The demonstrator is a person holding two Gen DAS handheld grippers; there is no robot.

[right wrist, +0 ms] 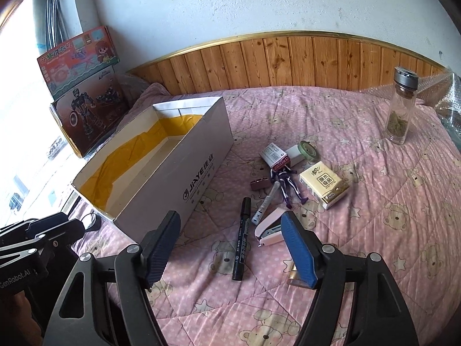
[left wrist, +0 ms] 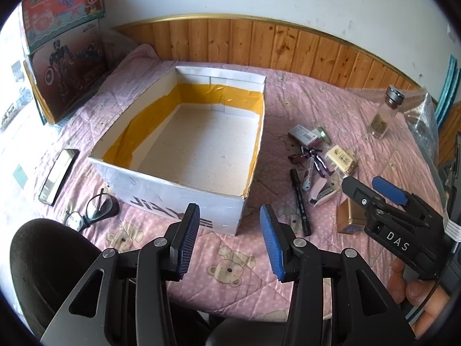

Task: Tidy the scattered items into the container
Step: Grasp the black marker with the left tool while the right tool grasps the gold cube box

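Observation:
An empty white cardboard box (left wrist: 173,199) (right wrist: 187,173) lined with yellow tape stands on the pink quilt. To its right lies a scatter: black marker (left wrist: 299,201) (right wrist: 241,245), white pen (right wrist: 266,203), pink stapler (left wrist: 322,193) (right wrist: 269,230), tissue pack (left wrist: 341,158) (right wrist: 324,184), purple figure (right wrist: 285,183), staple box (right wrist: 273,155), tape roll (right wrist: 306,148) and a gold tin (left wrist: 350,216). My left gripper (left wrist: 229,210) is open over the quilt before the box's near corner, holding nothing. My right gripper (right wrist: 230,216) (left wrist: 363,180) is wide open above the marker and stapler, touching neither.
A glass bottle (right wrist: 400,109) stands at the far right beside bubble wrap. Toy boxes (left wrist: 63,57) lean at the left wall. Eyeglasses (left wrist: 89,213) and a flat dark case (left wrist: 57,176) lie left of the box. A black chair back (left wrist: 43,259) is at the near left.

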